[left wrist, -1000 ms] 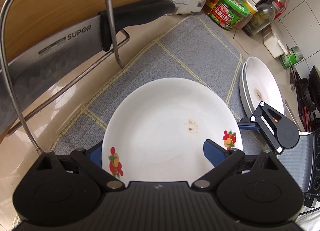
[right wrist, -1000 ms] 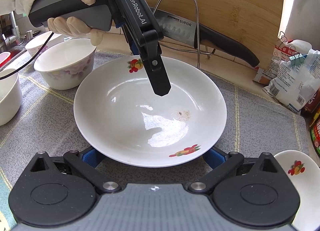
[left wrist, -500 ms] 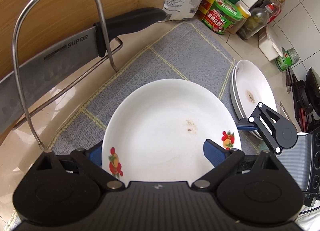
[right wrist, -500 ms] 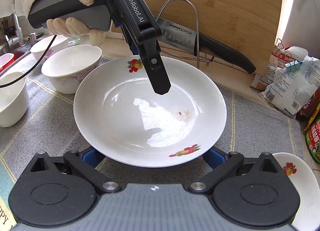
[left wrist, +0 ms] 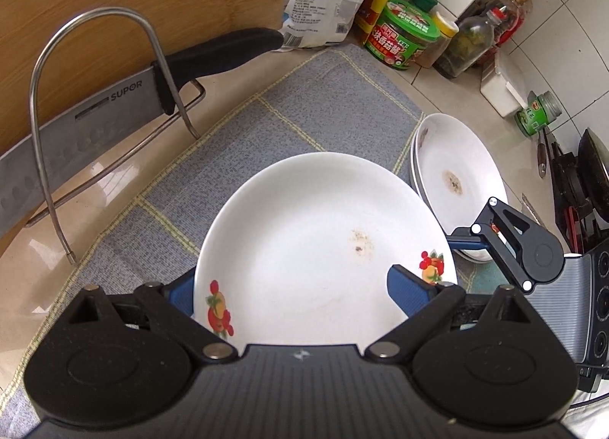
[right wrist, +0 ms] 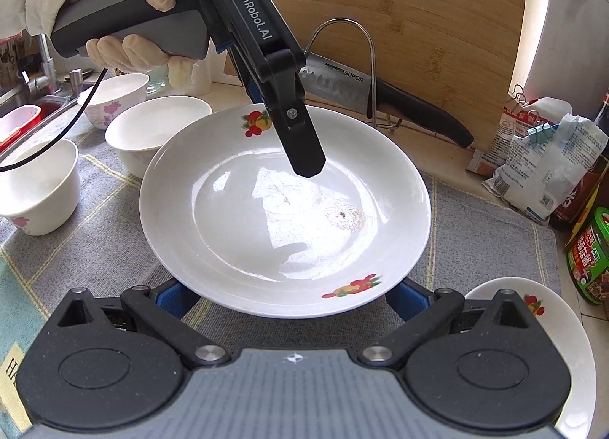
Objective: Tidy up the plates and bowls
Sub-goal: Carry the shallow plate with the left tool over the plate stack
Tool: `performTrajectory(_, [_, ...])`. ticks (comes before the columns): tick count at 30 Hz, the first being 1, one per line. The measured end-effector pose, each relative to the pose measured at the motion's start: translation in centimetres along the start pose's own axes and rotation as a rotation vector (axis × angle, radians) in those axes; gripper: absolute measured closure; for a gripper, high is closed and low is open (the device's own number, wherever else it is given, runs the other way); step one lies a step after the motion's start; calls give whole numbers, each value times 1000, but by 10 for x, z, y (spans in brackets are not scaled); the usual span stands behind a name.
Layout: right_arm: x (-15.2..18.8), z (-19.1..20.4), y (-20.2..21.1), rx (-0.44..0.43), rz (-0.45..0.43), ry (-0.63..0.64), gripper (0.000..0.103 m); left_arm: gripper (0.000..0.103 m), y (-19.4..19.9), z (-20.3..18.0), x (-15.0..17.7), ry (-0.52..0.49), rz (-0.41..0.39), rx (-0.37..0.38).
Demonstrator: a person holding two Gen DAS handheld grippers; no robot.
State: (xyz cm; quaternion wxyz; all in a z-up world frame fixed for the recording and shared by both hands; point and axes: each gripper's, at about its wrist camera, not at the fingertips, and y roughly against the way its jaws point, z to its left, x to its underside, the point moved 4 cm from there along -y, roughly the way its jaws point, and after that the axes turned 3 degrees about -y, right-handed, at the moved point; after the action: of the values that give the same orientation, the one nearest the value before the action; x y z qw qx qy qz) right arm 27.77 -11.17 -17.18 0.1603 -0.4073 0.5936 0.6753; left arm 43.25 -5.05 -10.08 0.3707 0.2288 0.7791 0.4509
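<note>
A white plate (left wrist: 312, 241) with fruit decals and a brown stain is held above the grey mat. My left gripper (left wrist: 293, 287) is shut on its rim, one finger (right wrist: 300, 142) over the plate and one under. My right gripper (right wrist: 289, 294) is open, its blue fingertips (right wrist: 411, 296) under the plate's near edge. A stack of two like plates (left wrist: 456, 176) lies right of the mat, also in the right wrist view (right wrist: 548, 309). Three white bowls (right wrist: 152, 131) stand at the left.
A grey checked mat (left wrist: 304, 115) covers the counter. A wire rack (left wrist: 95, 96) holds a SUPOR knife (left wrist: 76, 123) against a wooden board (right wrist: 418, 20). Jars, bottles and bags (left wrist: 403, 35) line the back right. A stove (left wrist: 582, 287) is at the right.
Both grippers have moved with the plate toward the right, so the plate stack now lies closer. The grip on the plate is unchanged.
</note>
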Motion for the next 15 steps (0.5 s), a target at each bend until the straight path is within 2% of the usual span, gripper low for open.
performTrajectory(15, [17, -16, 40, 41, -22, -22, 0, 6, -2, -44, -17, -49, -12, 3])
